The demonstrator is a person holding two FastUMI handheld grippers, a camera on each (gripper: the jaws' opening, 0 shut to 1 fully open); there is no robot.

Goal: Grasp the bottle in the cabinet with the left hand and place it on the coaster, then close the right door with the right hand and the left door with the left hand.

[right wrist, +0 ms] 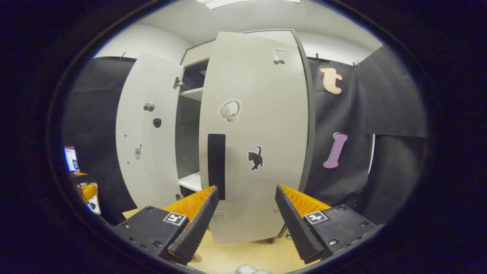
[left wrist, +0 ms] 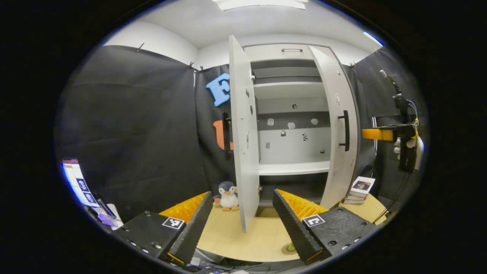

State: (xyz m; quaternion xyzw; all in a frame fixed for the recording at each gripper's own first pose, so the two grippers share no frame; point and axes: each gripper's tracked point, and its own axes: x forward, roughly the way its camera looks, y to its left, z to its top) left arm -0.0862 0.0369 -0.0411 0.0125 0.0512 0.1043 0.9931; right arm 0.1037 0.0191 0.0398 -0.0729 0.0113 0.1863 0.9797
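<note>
Cabinet (left wrist: 291,114) doors ajar, penguin toy (left wrist: 228,196) beside, coaster (left wrist: 288,249) perhaps at fingers.

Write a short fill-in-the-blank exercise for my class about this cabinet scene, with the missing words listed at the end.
1. Both doors of the cabinet stand ____.
2. The toy beside the left door is a plush ____.
3. The right door bears a black sticker of a ____.
4. The jaws of the left gripper are ____.

Missing words: open; penguin; cat; open
</note>
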